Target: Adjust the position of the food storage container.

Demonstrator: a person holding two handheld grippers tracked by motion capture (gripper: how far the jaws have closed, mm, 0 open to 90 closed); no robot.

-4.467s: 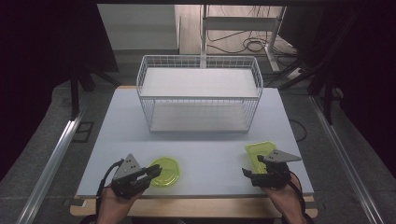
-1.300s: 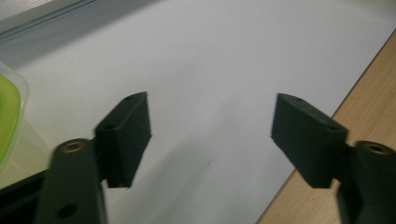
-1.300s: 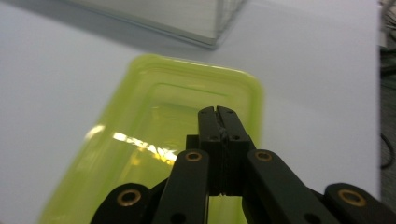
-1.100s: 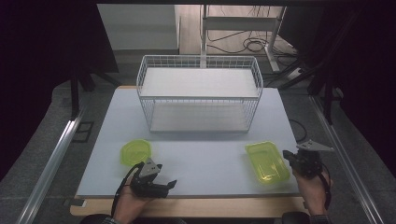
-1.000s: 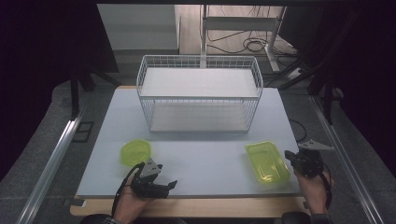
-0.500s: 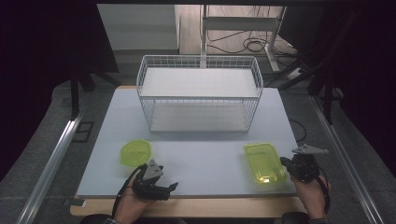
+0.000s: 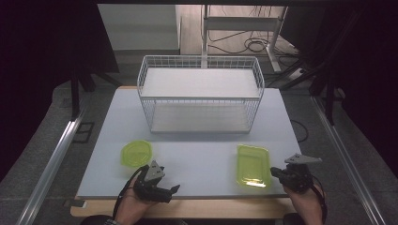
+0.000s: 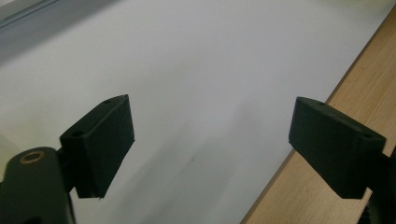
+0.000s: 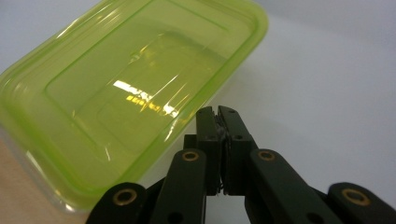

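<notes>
A yellow-green rectangular container point(image 7: 253, 165) lies open side up on the white table point(image 7: 202, 150) at the front right. My right gripper point(image 7: 274, 174) sits just right of it, shut with nothing in it. In the right gripper view its closed tips point(image 9: 219, 114) rest at the rim of the container point(image 9: 126, 93). A round yellow-green lid point(image 7: 136, 153) lies at the front left. My left gripper point(image 7: 172, 190) lies near the table's front edge, just right of the lid and pointing right. It is open point(image 8: 210, 135), its jaws have just been opening, and nothing is between them.
A white wire basket point(image 7: 199, 93) with a shelf stands at the back middle of the table. The wooden front edge point(image 8: 327, 93) runs beside the left gripper. A metal rail point(image 7: 51, 164) lies on the floor at the left.
My right gripper has moved left up to the rectangular container, which has shifted a little left and turned slightly. The left hand has stayed where it was.
</notes>
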